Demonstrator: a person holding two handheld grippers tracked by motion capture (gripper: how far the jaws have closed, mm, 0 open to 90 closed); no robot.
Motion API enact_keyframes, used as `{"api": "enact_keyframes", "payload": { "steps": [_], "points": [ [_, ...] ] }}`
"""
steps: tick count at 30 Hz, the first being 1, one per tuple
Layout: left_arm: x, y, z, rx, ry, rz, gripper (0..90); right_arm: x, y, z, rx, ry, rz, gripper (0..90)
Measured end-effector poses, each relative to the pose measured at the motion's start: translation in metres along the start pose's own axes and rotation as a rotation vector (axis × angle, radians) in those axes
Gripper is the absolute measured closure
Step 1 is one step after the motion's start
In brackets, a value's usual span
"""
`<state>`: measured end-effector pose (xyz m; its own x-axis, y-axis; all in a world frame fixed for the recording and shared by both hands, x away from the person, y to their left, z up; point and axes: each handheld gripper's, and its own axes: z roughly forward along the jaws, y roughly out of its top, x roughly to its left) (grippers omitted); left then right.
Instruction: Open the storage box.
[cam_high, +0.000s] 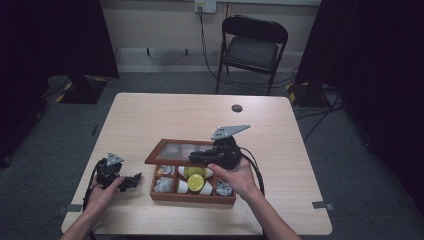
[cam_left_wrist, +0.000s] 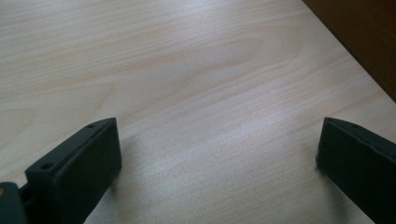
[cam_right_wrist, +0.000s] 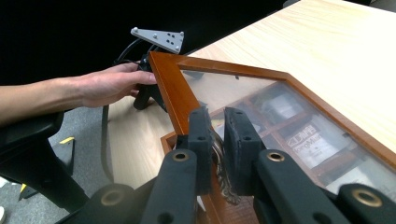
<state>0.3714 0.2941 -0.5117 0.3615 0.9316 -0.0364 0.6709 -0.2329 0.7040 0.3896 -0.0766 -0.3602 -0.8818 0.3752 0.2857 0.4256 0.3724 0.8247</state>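
Left tool (cam_high: 131, 181) rests on the desk (cam_high: 150, 112), jaws wide apart and empty, just left of the wooden tea box (cam_high: 192, 196). Right tool (cam_right_wrist: 215, 135) pinches the ornate metal latch (cam_right_wrist: 220, 170) of the glass-paned lid (cam_right_wrist: 173, 88), which is half-raised and hinged along the far long edge, over the compartments.

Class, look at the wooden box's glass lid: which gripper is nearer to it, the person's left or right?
Right. The right gripper is clamped on a metal latch at the lid edge; the left gripper rests on the table, beside the box, apart from it.
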Motion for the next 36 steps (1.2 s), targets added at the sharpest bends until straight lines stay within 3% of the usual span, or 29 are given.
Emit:
{"api": "enact_keyframes", "payload": {
  "steps": [36],
  "points": [
    [0.000, 0.000, 0.000, -0.004, 0.001, -0.005, 0.0, -0.019, 0.037, -0.008, 0.019, 0.003, 0.014, 82.3]
  ]
}}
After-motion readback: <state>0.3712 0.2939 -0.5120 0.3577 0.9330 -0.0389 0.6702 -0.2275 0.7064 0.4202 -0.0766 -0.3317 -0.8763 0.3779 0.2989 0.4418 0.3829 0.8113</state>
